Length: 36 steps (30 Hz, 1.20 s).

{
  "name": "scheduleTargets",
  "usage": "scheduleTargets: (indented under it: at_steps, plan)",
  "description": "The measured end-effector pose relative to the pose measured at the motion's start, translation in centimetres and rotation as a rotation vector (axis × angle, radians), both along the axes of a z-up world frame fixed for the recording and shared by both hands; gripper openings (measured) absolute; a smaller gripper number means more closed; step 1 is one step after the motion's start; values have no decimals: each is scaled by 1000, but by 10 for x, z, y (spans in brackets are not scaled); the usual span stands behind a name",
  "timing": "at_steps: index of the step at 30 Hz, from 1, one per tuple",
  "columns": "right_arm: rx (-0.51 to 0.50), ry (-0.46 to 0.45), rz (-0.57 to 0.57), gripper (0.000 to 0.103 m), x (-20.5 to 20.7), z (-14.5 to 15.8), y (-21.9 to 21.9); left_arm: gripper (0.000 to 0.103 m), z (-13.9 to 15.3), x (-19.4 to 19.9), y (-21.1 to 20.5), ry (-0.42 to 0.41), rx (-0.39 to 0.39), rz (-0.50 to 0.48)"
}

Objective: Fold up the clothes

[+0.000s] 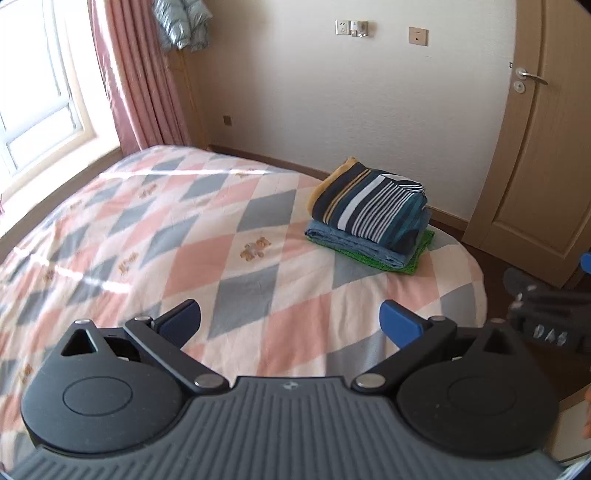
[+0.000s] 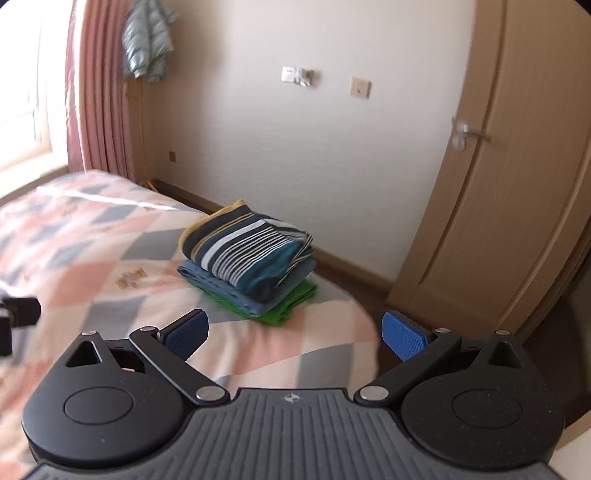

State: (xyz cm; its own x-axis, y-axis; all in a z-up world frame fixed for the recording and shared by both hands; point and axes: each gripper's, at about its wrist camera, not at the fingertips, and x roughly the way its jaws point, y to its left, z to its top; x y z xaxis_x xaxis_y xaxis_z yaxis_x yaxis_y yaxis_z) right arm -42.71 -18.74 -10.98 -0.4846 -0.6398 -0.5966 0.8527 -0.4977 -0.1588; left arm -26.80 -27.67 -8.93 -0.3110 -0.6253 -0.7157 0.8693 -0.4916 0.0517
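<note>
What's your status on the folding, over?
Left gripper open, empty. Right gripper open, empty. Folded stack on bed corner: striped garment on top, blue, then green. Nothing in the way.

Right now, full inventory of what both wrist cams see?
striped garment: 1, navy/white/teal, folded, top of stack
blue garment: 1, folded, middle
green garment: 1, folded, bottom
bed: 1, pink/grey/white diamond cover
curtain: 1, pink, by window
jacket: 1, pale grey-green, hanging
door: 1, tan, closed
left gripper: open, empty
right gripper: open, empty
</note>
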Motion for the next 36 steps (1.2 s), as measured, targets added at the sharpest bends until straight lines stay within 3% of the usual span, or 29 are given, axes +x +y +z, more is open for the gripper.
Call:
scheduleTargets:
  at_steps: [2,8,13,36]
  plan:
    - [24,-7,25,103,1,0,-3,102,1,0,-1,0,26,4]
    - [41,-183,48,103,-24,0,-10,102,-4,-17,-7,-45,61,26]
    - [56,-262,38,103,-51,-4,-22,102,-14,-39,-23,-71,112,48]
    - [253,-360,114,103,-173,-53,-128,102,-55,-158,-122,-167,238,113]
